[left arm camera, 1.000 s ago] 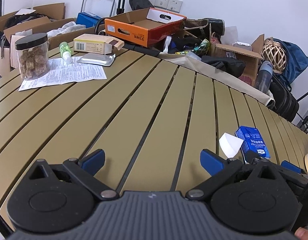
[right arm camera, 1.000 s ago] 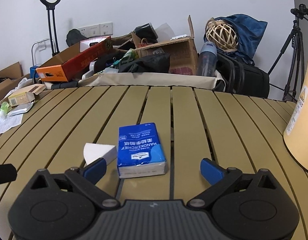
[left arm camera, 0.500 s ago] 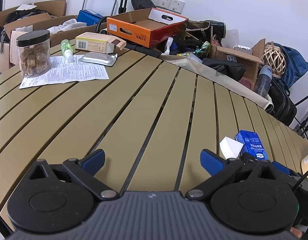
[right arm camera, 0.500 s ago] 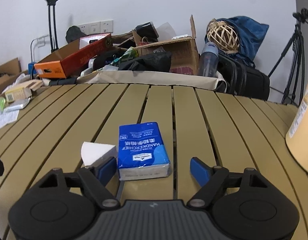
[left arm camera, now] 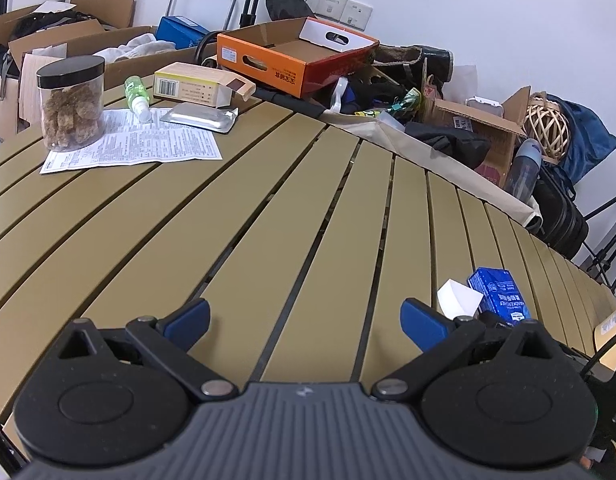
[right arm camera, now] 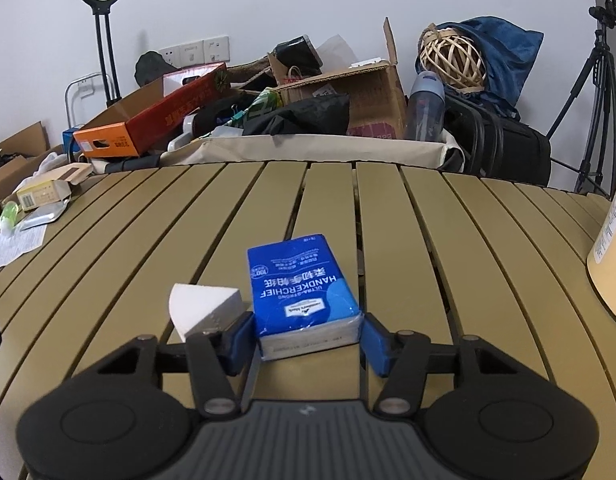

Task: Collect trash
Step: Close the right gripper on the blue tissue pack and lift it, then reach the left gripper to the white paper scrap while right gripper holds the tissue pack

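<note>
the right gripper (right arm camera: 308, 336) sits low over the slatted desk (right arm camera: 428, 240), its blue fingers (right arm camera: 237, 342) closing on either side of the blue handkerchief pack (right arm camera: 303, 296), which lies flat near the desk's front edge. the pads look to be touching its sides, though i can't be sure they press yet. a white wedge of foam (right arm camera: 203, 312) lies just beside the pack, against the left finger. the left gripper (left arm camera: 303, 320) hovers nearby with fingers wide apart, nothing between them.
</note>
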The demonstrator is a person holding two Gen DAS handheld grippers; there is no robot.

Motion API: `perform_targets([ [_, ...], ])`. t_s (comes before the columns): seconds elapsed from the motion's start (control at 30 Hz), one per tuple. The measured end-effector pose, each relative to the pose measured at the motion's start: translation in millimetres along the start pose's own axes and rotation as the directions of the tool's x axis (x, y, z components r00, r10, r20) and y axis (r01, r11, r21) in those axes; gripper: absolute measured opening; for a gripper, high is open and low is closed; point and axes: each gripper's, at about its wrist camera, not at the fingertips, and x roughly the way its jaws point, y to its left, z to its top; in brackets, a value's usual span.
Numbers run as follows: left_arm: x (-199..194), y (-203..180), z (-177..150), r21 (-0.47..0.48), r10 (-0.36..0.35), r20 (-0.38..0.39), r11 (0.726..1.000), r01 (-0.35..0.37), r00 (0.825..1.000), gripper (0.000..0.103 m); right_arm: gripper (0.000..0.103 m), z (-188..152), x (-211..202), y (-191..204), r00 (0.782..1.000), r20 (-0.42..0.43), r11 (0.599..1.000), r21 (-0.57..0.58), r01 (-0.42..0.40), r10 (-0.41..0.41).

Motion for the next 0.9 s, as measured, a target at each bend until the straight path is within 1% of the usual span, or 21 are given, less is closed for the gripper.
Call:
perform_targets([
  [0.37,-0.3,-4.4,-2.5,0.017,-0.008,-0.004,1.0,0.008,1.0,0.103,0.055,-1.1,1.4,-2.1,1.0,-0.006,1.0,0.023,-0.004,0.004],
  [0.5,0.0,-9.1,-4.7,0.028,-0.013,-0.005,1.0,0.013,1.0,0.103,0.053,-1.7,0.9,-2.6,1.0,-0.001,1.0,0.028,-0.001,0.001],
  [0.63,2.8,-10.8,-5.8,0.038,-0.013,-0.008,0.999,0.013,1.0,0.103,0.052,-4.3,-6.7,-2.4,1.0,0.013,0.999,0.042,-0.009,0.009],
  [0.77,5.0,-11.7,-7.4,0.043,-0.008,-0.014,0.999,0.009,1.0,0.103,0.052,-6.4,-32.1,-11.1,0.996,0.085,0.996,0.083,-0.03,0.023],
  [0.9,4.9,-14.0,-8.7,0.052,-0.013,-0.009,0.999,0.014,1.0,0.103,0.052,-13.3,-63.5,-25.0,0.988,0.156,0.991,0.13,-0.031,0.011],
])
